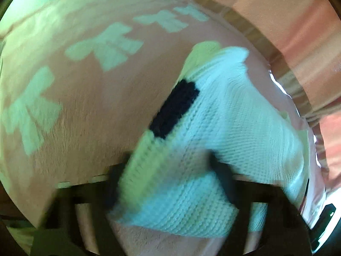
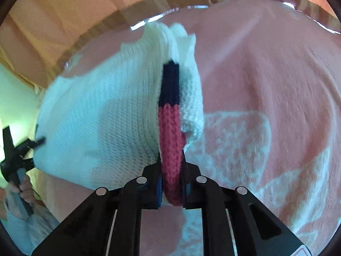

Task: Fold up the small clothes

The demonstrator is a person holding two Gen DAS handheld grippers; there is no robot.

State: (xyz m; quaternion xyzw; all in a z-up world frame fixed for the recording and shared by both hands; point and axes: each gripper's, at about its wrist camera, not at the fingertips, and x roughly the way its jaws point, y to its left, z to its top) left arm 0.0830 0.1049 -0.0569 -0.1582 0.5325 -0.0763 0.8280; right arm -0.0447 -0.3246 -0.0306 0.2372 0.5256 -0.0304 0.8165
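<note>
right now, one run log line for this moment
step: mid-fold | left claw: shut on sweater | right claw: shut on sweater's pink edge | sweater lifted over pink blanket

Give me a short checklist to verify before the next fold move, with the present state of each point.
1. Right gripper shut on the knitted garment, at its pink and navy band: ok.
2. Left gripper holds the garment: cannot tell; the knit covers the fingers and the picture is blurred.
3. Garment spread flat between the grippers: not ok; it hangs bunched.
4. Garment lifted off the pink blanket: cannot tell.
5. Blanket lies smooth for laying down: ok where visible.
</note>
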